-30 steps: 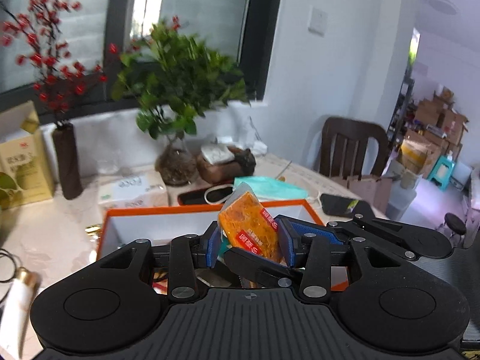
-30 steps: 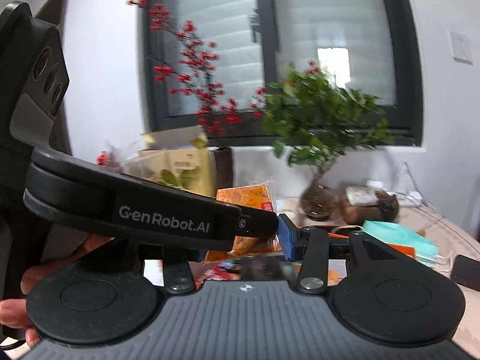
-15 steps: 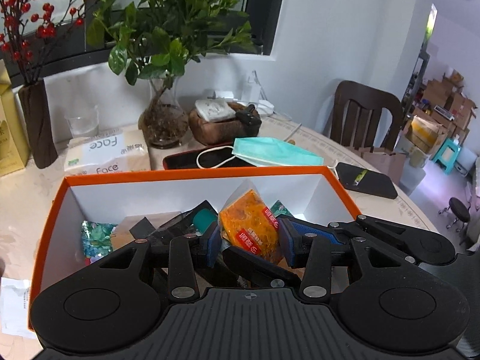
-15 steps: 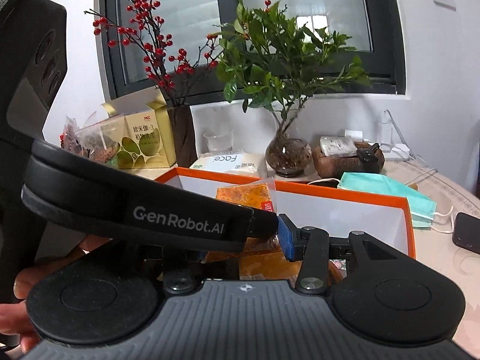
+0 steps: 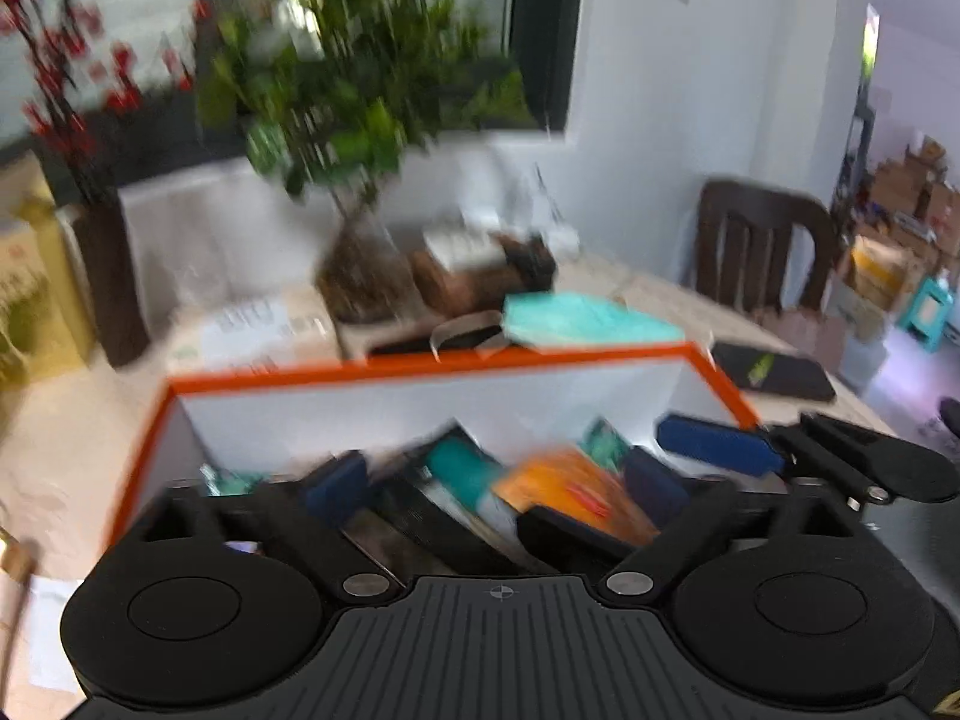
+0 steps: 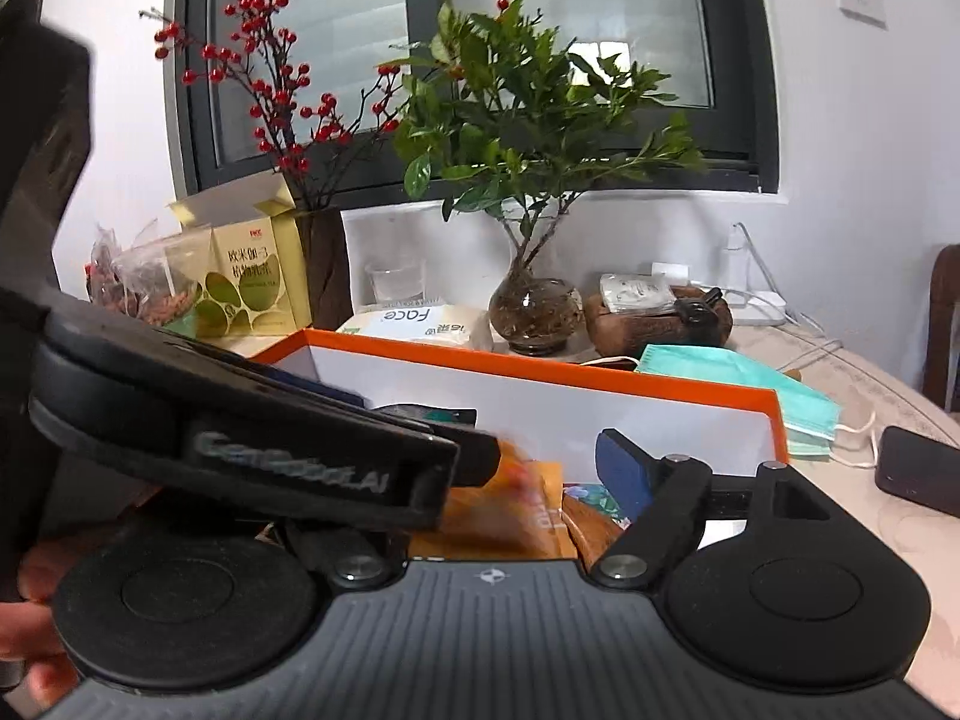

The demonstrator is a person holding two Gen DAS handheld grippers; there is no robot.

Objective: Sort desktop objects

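Note:
An orange-rimmed white box [image 5: 420, 369] stands on the table and holds several items. My left gripper [image 5: 498, 483] is open above the box, its blue pads spread wide. The orange snack packet [image 5: 570, 501] lies loose in the box between the pads, blurred. My right gripper [image 6: 540, 474] is also open over the box [image 6: 540, 372]. Its left finger is hidden behind the body of the left gripper, which crosses the right wrist view. The packet [image 6: 504, 516] shows below that body.
A green face mask [image 6: 738, 381] and a black phone [image 6: 924, 471] lie right of the box. A tissue pack [image 6: 420, 324], a plant in a glass vase [image 6: 534, 312], a berry vase and a yellow carton [image 6: 252, 276] stand behind. A chair [image 5: 762, 240] is at the far right.
My left gripper has opened and let go of the orange packet, which has dropped into the box. The right gripper has opened too. The left view is blurred by motion.

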